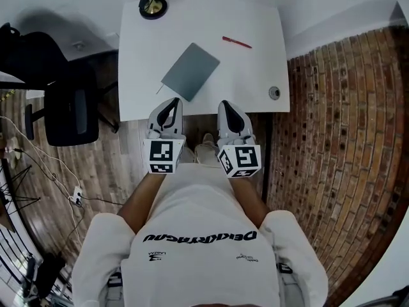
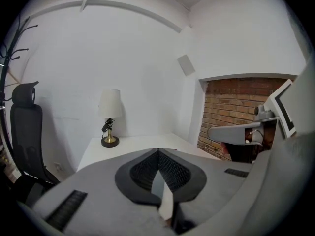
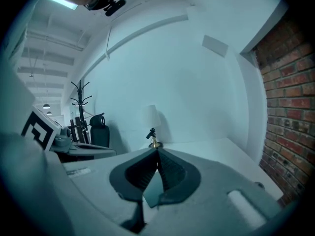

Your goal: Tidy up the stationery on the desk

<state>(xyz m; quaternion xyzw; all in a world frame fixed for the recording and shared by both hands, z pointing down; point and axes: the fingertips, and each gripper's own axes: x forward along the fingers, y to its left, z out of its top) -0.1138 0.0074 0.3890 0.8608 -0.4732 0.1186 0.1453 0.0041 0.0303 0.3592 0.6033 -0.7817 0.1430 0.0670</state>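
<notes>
A grey notebook lies at an angle near the middle of the white desk. A red pen lies farther back to the right. A thin stick-like item pokes out at the notebook's near-left corner. My left gripper and right gripper hover side by side over the desk's near edge, just short of the notebook. Both are shut, jaw tips touching, with nothing held. In the left gripper view and the right gripper view the jaws point across the desk toward the back wall.
A small brass lamp stands at the desk's back-left corner. A round grey fitting sits near the front-right corner. A black office chair stands left of the desk, a brick wall to the right. Cables trail over the wooden floor.
</notes>
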